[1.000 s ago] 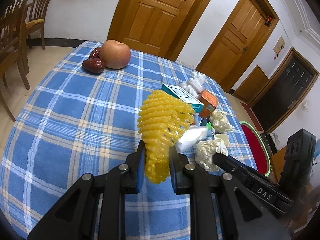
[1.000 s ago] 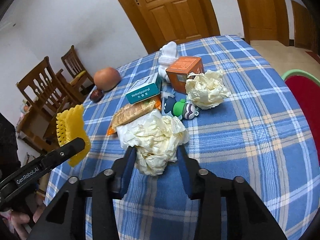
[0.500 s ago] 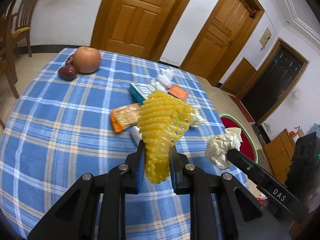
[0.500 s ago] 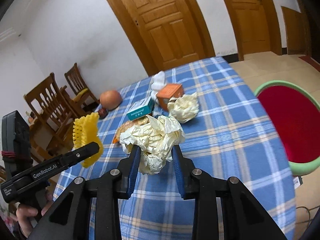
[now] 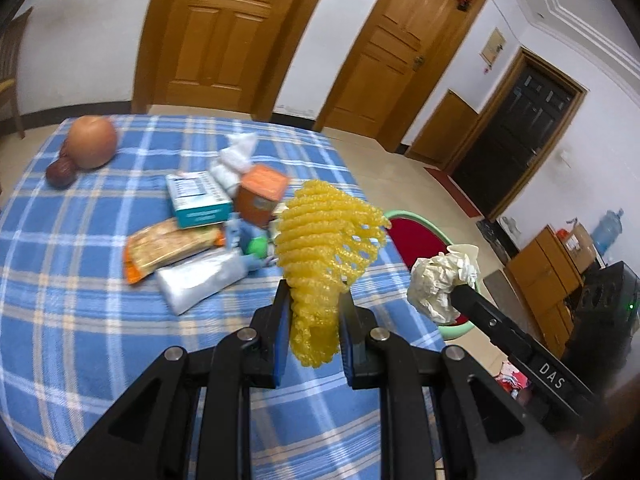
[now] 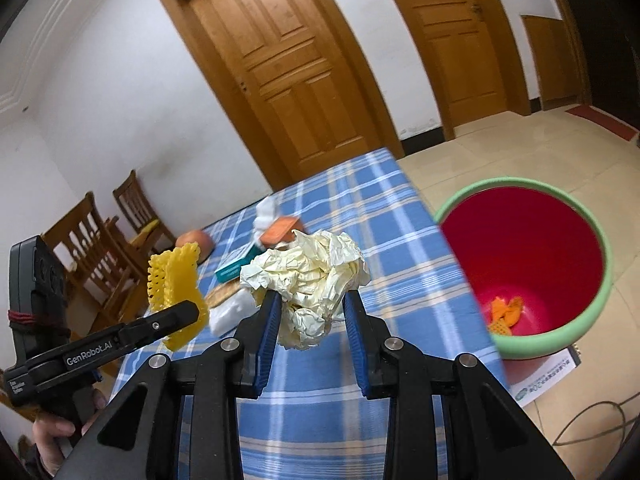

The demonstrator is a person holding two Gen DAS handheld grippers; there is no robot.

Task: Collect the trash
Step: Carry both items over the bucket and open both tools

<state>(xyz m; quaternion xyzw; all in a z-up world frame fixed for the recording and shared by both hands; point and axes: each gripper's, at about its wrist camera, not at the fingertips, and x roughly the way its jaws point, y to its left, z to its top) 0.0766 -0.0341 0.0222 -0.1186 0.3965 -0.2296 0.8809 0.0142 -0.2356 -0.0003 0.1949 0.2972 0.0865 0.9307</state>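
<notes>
Carry step: our left tool (image 5: 313, 322) pinches yellow foam net (image 5: 326, 248), right tool (image 6: 310, 320) pinches crumpled paper (image 6: 310, 276); next, swing both right over the bin (image 6: 600, 280) and release.

Yellow foam net (image 5: 328, 240) pinched upright, crumpled cream paper ball (image 6: 310, 276) clamped, above blue checked table

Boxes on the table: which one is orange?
The small cube-shaped box, nearer the table's bin-side edge; the flat box touching it is white and teal.
</notes>
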